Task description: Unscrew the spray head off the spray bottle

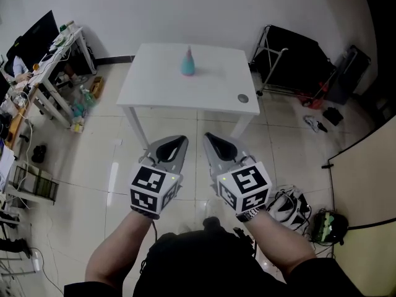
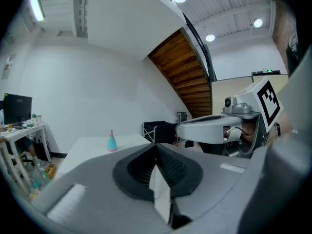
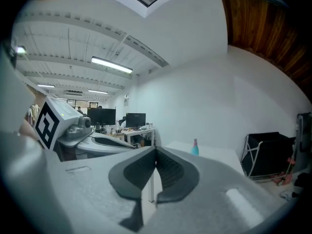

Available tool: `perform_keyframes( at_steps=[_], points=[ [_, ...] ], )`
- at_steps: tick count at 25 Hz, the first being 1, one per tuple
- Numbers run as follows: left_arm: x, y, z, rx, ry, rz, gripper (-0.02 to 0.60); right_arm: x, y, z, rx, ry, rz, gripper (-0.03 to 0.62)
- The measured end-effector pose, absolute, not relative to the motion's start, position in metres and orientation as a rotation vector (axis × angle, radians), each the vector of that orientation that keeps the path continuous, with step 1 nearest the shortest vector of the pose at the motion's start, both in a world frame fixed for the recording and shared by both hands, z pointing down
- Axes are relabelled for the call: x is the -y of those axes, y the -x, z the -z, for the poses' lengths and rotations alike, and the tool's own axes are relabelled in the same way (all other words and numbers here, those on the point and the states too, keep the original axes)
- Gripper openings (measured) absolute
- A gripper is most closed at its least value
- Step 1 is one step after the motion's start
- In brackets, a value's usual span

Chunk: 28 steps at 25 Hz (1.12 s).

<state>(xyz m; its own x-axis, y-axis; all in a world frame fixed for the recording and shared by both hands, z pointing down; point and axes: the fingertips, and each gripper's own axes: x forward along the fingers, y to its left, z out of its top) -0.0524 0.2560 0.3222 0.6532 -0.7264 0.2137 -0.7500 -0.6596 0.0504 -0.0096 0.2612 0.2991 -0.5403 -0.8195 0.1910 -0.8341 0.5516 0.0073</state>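
A small teal spray bottle (image 1: 188,64) with a pink spray head stands upright near the far edge of a white table (image 1: 161,88). It shows small in the left gripper view (image 2: 112,142) and in the right gripper view (image 3: 195,148). My left gripper (image 1: 181,140) and right gripper (image 1: 207,137) are held side by side over the floor, well short of the table. Both are shut with nothing between the jaws. In the left gripper view my left gripper (image 2: 156,147) points toward the table, as does my right gripper (image 3: 155,150) in its own view.
A small dark round object (image 1: 242,98) lies at the table's near right corner. A cluttered desk with monitors (image 1: 43,54) stands at the left, a black rack (image 1: 297,60) at the right. Cables, shoes and bags (image 1: 309,215) lie on the tiled floor.
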Motion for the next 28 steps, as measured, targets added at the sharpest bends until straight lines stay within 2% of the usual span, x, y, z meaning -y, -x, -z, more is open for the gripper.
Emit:
perform_keyframes(
  at_steps=[28],
  points=[
    [-0.147, -0.036, -0.330, 1.370, -2.614, -0.337, 0.012, -0.145, -0.076, -0.309, 2.716, -1.244, -0.194, -0.009]
  ],
)
